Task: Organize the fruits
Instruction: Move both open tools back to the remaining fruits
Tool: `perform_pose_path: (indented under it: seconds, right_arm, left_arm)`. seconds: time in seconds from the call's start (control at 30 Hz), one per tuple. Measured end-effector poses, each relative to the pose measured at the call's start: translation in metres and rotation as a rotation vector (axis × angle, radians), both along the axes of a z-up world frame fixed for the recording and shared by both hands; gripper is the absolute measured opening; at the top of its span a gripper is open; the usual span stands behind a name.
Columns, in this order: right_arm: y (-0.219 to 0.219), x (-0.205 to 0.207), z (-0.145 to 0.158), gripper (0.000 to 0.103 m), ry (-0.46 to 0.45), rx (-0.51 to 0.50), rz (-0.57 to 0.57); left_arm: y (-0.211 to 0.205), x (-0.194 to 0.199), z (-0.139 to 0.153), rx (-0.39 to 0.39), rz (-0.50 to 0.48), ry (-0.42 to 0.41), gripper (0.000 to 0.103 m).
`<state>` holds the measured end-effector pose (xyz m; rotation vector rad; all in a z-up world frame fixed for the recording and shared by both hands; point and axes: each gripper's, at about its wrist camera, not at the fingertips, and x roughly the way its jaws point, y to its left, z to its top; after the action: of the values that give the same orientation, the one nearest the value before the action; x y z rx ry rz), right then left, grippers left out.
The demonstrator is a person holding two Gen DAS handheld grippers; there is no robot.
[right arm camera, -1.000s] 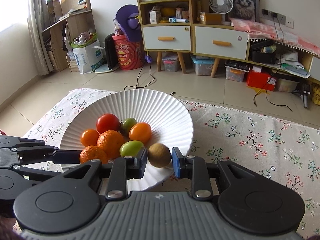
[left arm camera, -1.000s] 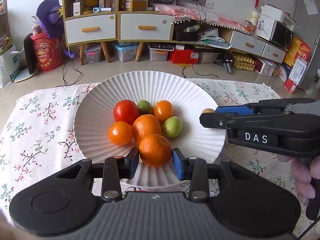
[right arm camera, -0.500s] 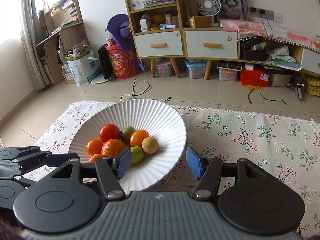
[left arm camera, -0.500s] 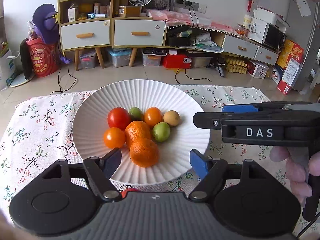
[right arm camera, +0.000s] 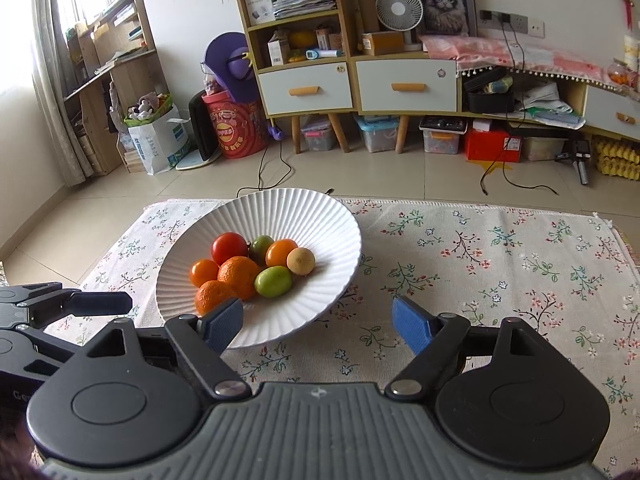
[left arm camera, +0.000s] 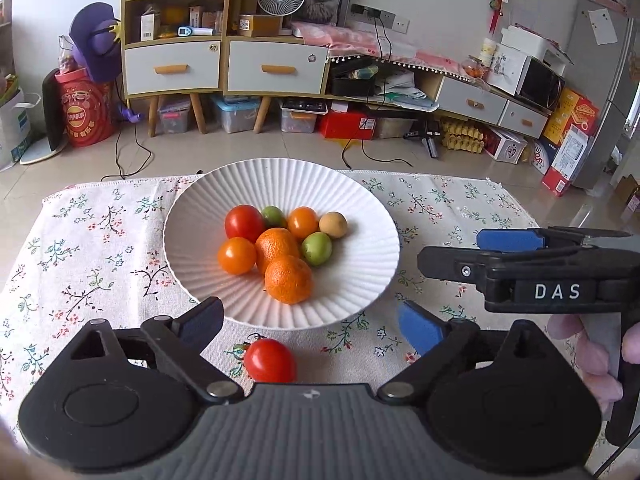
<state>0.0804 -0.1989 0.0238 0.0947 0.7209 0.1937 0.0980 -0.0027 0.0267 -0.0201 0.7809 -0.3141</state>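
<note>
Looking along your left gripper (left arm camera: 310, 322), you see a round white plate (left arm camera: 200, 208) with fine radial ribs and a shallow dished shape, resting on a table (left arm camera: 92, 240) covered by a matte woven cloth printed with small flower sprigs. Seven fruits sit bunched in the plate's hollow: a glossy red tomato (left arm camera: 244, 222), a smooth orange tomato (left arm camera: 237, 255), two dimpled tangerines (left arm camera: 288, 279), two waxy green fruits (left arm camera: 317, 248), another small orange fruit (left arm camera: 303, 222), and a dull tan round fruit (left arm camera: 333, 224) at the right end of the cluster. A second red tomato (left arm camera: 270, 360) with a green stalk lies off the plate on the cloth, just beside the near rim. Your left fingers (left arm camera: 420, 328) are spread wide and opening, with that tomato low between them but touched by neither pad. Your right gripper (left arm camera: 480, 252) reaches in from the right, beside the plate, with a hand (left arm camera: 592, 360) gripping its handle.

From the right wrist view, your right gripper (right arm camera: 318, 324) has its ribbed blue fingers (right arm camera: 412, 330) spread and opening, nothing between them but cloth and the plate's (right arm camera: 320, 208) near rim. The tan fruit (right arm camera: 301, 261) rests in the plate against the green one (right arm camera: 273, 281). Your left gripper (right arm camera: 100, 303) shows at the left edge, beside the plate.
</note>
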Motion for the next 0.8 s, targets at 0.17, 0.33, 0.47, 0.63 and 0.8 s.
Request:
perform_pose_path:
  seconds: [0.17,0.33,0.47,0.63,0.8]
  right_arm:
    - [0.001,-0.012,-0.002,0.09,0.021,-0.011,-0.008]
    - [0.002,-0.024,-0.003,0.098,0.027,-0.006,-0.009]
    - [0.005,-0.033,-0.008,0.1,0.037,-0.016,-0.005]
    - [0.014,-0.042,-0.018,0.102,0.034,-0.058,0.032]
    - [0.023,-0.051,-0.026,0.102,0.029,-0.087,0.071]
  left_arm:
    - [0.006,-0.01,-0.002,0.015,0.0,0.011,0.096]
    - [0.01,-0.018,-0.004,0.027,-0.017,0.018,0.096]
    - [0.016,-0.026,-0.005,0.038,-0.028,0.021,0.096]
    - [0.022,-0.031,-0.01,0.065,-0.039,0.03,0.096]
    - [0.033,-0.038,-0.017,0.079,-0.036,0.041,0.096]
